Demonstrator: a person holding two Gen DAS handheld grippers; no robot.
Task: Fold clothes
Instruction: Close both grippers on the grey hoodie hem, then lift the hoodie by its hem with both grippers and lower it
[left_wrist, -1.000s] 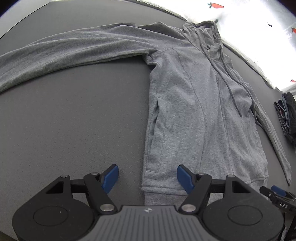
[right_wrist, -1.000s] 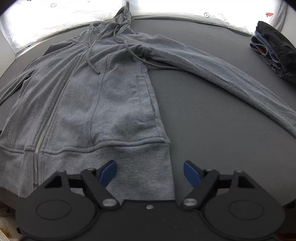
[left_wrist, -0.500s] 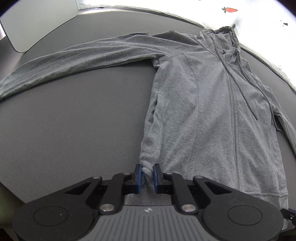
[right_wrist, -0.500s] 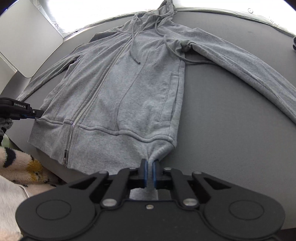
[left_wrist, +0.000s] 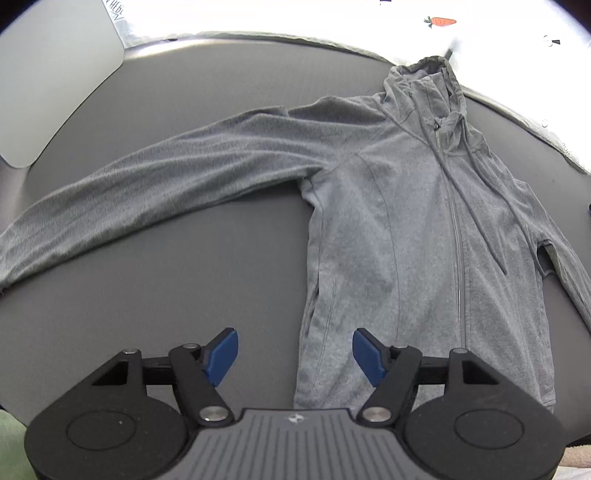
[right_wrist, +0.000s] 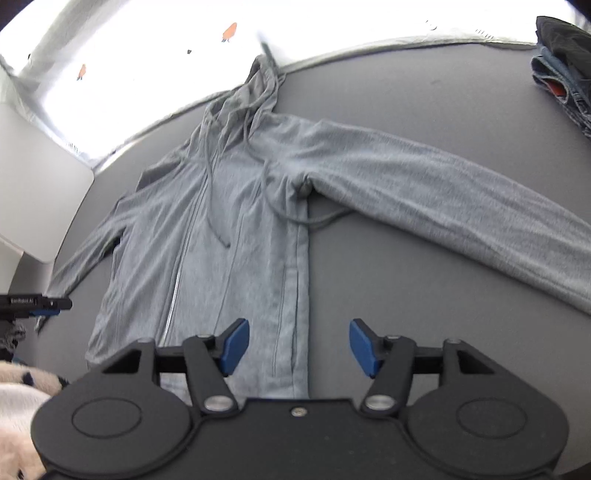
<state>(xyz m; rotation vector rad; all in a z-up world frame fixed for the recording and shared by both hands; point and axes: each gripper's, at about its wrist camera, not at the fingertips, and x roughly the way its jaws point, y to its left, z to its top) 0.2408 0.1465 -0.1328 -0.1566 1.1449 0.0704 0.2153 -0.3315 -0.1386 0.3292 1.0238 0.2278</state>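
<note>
Grey hoodie (left_wrist: 399, 236) lay flat and zipped on the dark table (left_wrist: 155, 295), both grippers wide open and holding nothing.

Left gripper (left_wrist: 294, 356) hovered over the hem's left corner, right gripper (right_wrist: 297, 347) over the right side edge near the hem; jaws spread, no cloth between the pads. Sleeves were spread out to either side, hood toward the far edge, so the body looked laid out for folding. A drawstring (right_wrist: 314, 221) trailed off onto the table. Folded dark clothes (right_wrist: 565, 70) sat at the far right corner, well apart. Nothing blocked the hoodie.
</note>
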